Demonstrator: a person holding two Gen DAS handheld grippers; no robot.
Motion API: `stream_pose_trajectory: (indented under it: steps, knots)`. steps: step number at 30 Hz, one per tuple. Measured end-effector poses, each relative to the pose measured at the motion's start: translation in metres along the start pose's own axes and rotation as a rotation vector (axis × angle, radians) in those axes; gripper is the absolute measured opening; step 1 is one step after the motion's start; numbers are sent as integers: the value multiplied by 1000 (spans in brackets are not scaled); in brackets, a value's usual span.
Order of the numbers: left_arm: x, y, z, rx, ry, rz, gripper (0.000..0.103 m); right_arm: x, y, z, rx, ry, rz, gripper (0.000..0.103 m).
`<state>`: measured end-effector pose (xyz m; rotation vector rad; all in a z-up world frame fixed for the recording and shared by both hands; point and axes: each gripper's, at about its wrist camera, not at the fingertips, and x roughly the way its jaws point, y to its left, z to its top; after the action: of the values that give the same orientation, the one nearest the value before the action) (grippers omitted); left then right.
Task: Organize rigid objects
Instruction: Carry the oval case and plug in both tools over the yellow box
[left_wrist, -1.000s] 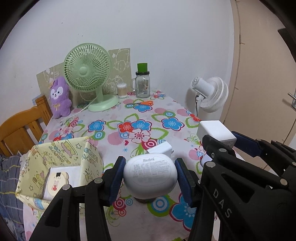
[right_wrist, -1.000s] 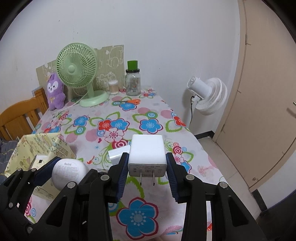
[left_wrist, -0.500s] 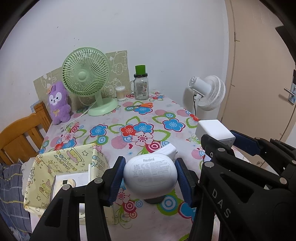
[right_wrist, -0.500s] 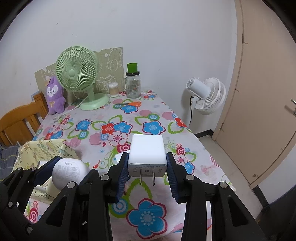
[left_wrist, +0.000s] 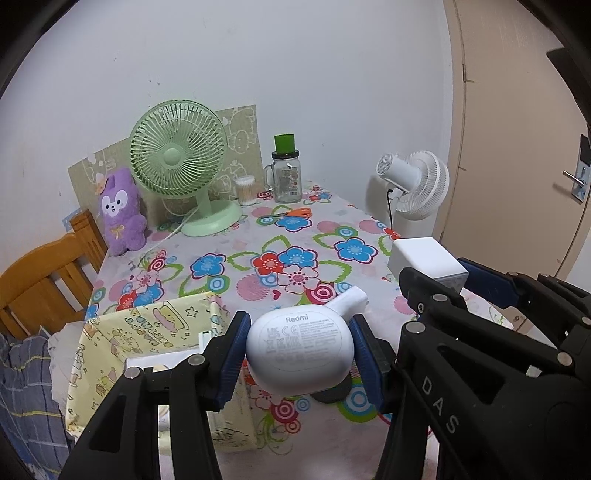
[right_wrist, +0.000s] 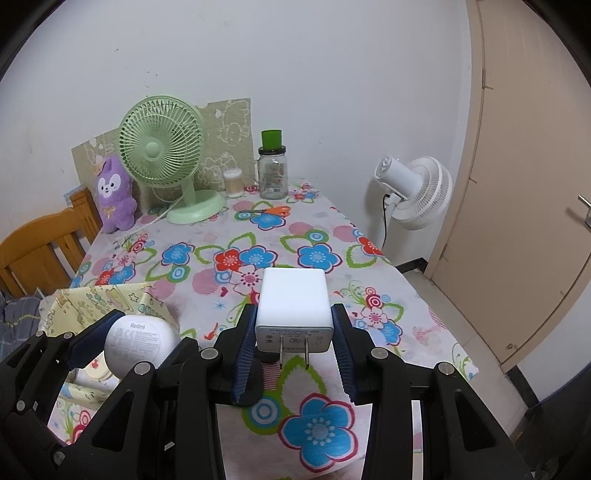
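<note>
In your left wrist view, a wooden chair sits at the left edge, with a plaid cloth below it. Just right of that, at lower left, stands the yellow box, open at the top, with a white item inside it. Higher up, a purple plush leans by the wall, and beside it the green fan stands on the floral table. Right of the fan come a swab tub, a jar with a green cap, and orange scissors lying flat.

At lower centre your left gripper is clamped on the white Redmi case, both blue pads pressed to its sides, held above the table just right of the box. A second white piece pokes out behind the case. Further right, your right gripper holds the white charger, seen from the side; a white floor fan stands beyond the table edge, and a door fills the right.

In your right wrist view, the box shows at lower left, and the left gripper with the case hangs over its near corner. At centre the right gripper grips the charger squarely between its pads, prongs pointing back at the camera, lifted clear of the table. A dark round thing lies on the cloth just under it; what it is you cannot tell from here.
</note>
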<state>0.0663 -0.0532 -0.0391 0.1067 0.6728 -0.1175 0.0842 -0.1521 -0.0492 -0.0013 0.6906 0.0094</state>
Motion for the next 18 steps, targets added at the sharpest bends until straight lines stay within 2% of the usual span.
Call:
stream_pose_trajectory:
  steps: [18]
  knots:
    - [-3,43,-4,0,13,-4,57,0,43,3,-4,13,3,43]
